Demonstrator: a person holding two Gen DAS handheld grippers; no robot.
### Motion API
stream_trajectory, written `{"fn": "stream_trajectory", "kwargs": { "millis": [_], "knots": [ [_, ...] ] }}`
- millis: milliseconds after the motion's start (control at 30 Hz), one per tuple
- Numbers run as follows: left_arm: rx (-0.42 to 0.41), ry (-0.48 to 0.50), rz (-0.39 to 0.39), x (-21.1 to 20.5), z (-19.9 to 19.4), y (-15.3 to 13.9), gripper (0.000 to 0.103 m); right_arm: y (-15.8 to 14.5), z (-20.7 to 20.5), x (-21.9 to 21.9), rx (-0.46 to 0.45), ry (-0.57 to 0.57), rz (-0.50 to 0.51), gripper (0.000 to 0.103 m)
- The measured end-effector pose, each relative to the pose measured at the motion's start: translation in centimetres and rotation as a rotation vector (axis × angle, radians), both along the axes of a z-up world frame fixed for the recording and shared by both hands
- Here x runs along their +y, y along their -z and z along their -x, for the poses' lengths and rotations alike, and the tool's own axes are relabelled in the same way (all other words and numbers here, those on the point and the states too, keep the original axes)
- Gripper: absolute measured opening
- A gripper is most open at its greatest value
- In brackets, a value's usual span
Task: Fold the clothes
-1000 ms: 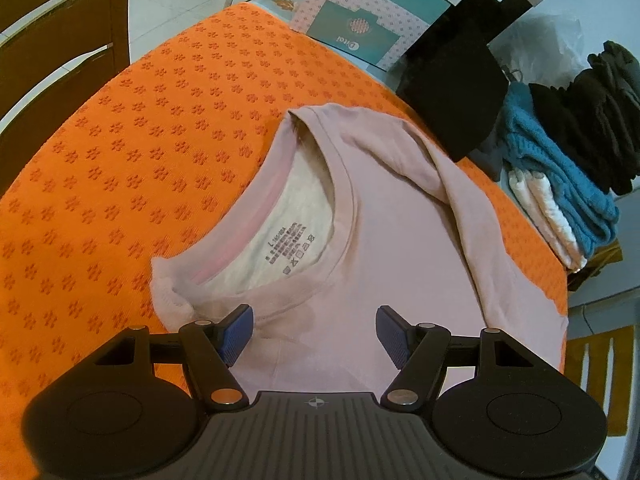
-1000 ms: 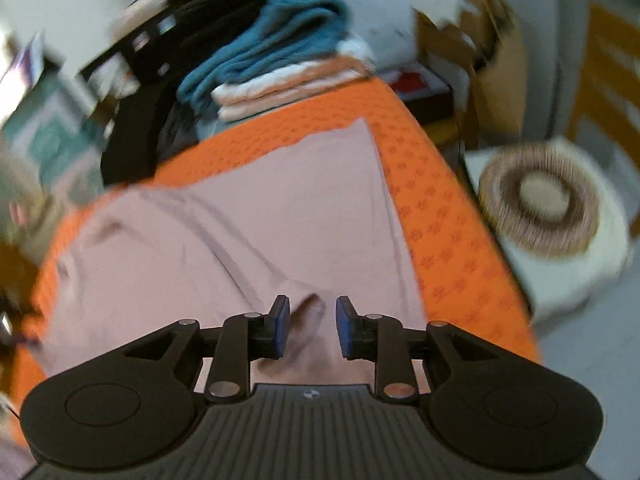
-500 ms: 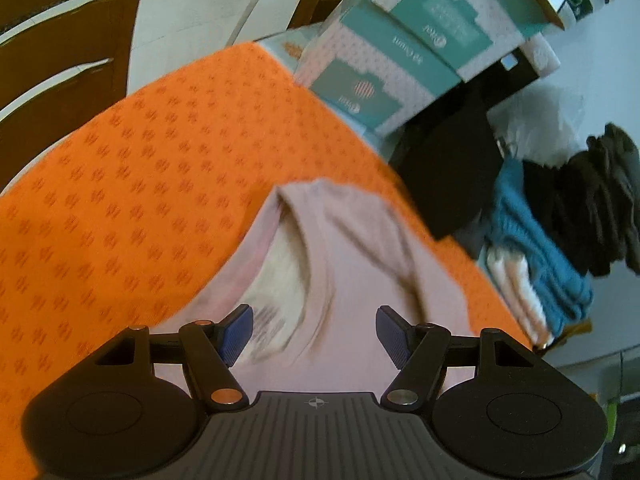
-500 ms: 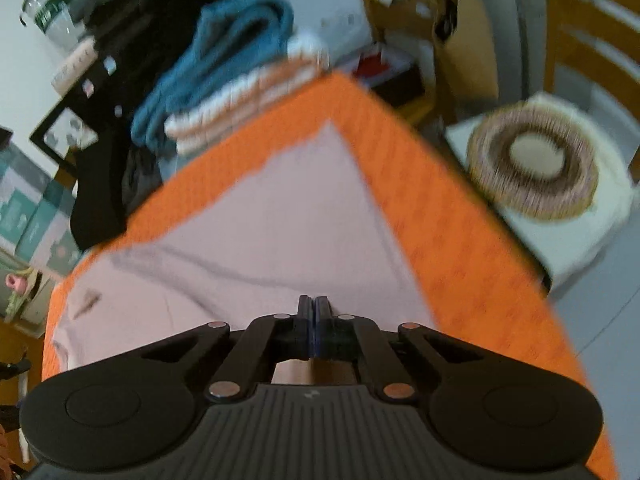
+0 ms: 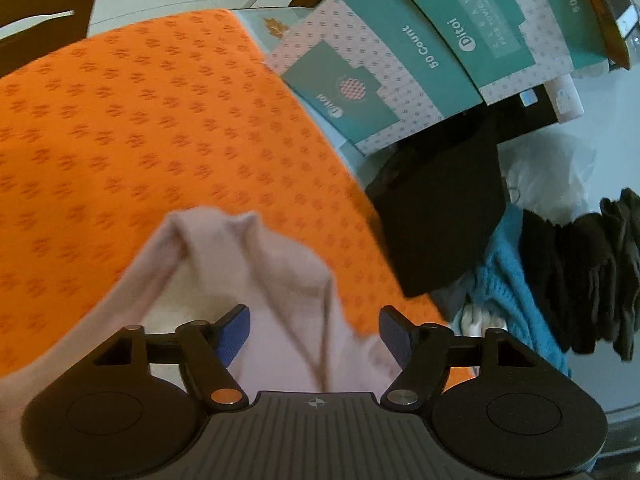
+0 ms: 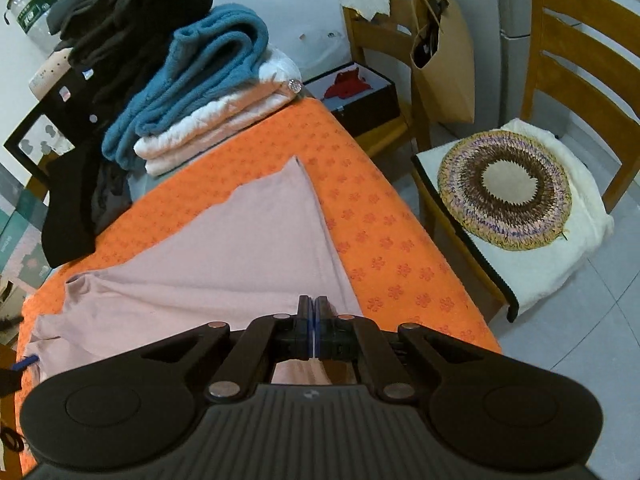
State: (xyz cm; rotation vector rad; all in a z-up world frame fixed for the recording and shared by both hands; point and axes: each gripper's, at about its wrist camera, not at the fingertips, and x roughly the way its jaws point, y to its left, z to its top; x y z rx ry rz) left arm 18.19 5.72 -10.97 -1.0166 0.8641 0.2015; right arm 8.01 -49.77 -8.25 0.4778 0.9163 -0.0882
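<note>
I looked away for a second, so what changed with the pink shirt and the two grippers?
The right gripper closed its jaws on the hem of the pink shirt. The left gripper slid past the collar; its jaws are opening, gripping nothing, with bunched shirt fabric between them. The orange cloth and the folded clothes pile stayed put.

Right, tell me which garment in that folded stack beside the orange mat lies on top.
The teal-blue knit sweater. It lies on top of the white and pale folded pieces at the mat's far edge; the dark clothes are piled separately.
</note>
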Motion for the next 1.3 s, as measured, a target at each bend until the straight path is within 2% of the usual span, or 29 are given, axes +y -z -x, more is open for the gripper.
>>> {"fn": "stream_trajectory", "kwargs": {
  "millis": [100, 200, 233, 267, 333, 433, 567, 633, 700, 733, 767, 900, 1000, 1067, 1133, 1167, 1300],
  "knots": [
    [0.031, -0.024, 0.013, -0.2, -2.0, 0.7, 0.075, -0.1, -0.6, -0.1, 0.003, -0.008, 0.011, 0.002],
    [0.100, -0.048, 0.007, -0.3, -3.2, 1.1, 0.071, -0.8, -0.9, -0.4, -0.010, -0.004, 0.016, 0.002],
    [0.122, -0.055, 0.002, -0.3, -3.5, 1.1, 0.063, -1.2, -1.0, -0.6, -0.019, 0.000, 0.014, 0.002],
    [0.115, -0.060, 0.005, -0.2, -3.2, 1.0, 0.041, -1.8, -1.0, -0.7, -0.030, 0.004, 0.012, 0.002],
    [0.099, -0.071, 0.011, 0.2, -2.6, 0.7, 0.013, -3.0, -1.1, -1.0, -0.056, 0.008, 0.012, 0.002],
    [0.077, -0.086, 0.021, 0.7, -1.6, 0.3, 0.012, -4.1, -1.4, -1.4, -0.069, 0.007, 0.031, 0.002],
    [0.089, -0.065, 0.024, 1.5, 0.5, 1.0, 0.011, -2.4, -2.1, -2.1, -0.004, 0.014, 0.060, 0.002],
    [0.105, -0.008, -0.022, 1.4, 1.1, 0.8, 0.012, -1.1, -2.5, -2.3, 0.036, 0.020, 0.082, 0.001],
    [0.117, 0.054, -0.077, 1.1, 1.6, 0.2, 0.021, -0.1, -2.7, -2.5, 0.063, 0.021, 0.102, 0.001],
    [0.120, 0.087, -0.108, 0.9, 1.9, -0.3, 0.032, 0.2, -2.7, -2.6, 0.069, 0.023, 0.102, 0.001],
    [0.112, 0.128, -0.148, 0.4, 2.2, -1.2, 0.038, 0.4, -2.6, -2.6, 0.072, 0.023, 0.103, 0.001],
    [0.047, 0.282, -0.327, -2.4, 2.2, -4.4, 0.042, 0.8, -2.6, -2.5, 0.073, 0.002, 0.106, 0.002],
    [-0.008, 0.373, -0.407, -4.8, 1.1, -5.7, 0.047, 1.2, -2.7, -2.1, 0.076, -0.017, 0.093, 0.003],
    [-0.038, 0.441, -0.458, -6.8, 0.1, -5.8, 0.048, 1.5, -2.6, -1.9, 0.079, -0.025, 0.091, 0.006],
    [-0.065, 0.521, -0.499, -8.8, -0.8, -5.5, 0.048, 1.8, -2.5, -1.8, 0.082, -0.030, 0.091, 0.015],
    [-0.073, 0.567, -0.529, -9.9, -1.2, -5.3, 0.048, 2.0, -2.5, -1.8, 0.085, -0.035, 0.094, 0.023],
    [-0.097, 0.740, -0.633, -13.9, -2.8, -4.1, 0.048, 2.5, -2.5, -1.9, 0.090, -0.054, 0.079, 0.025]
  ]
}}
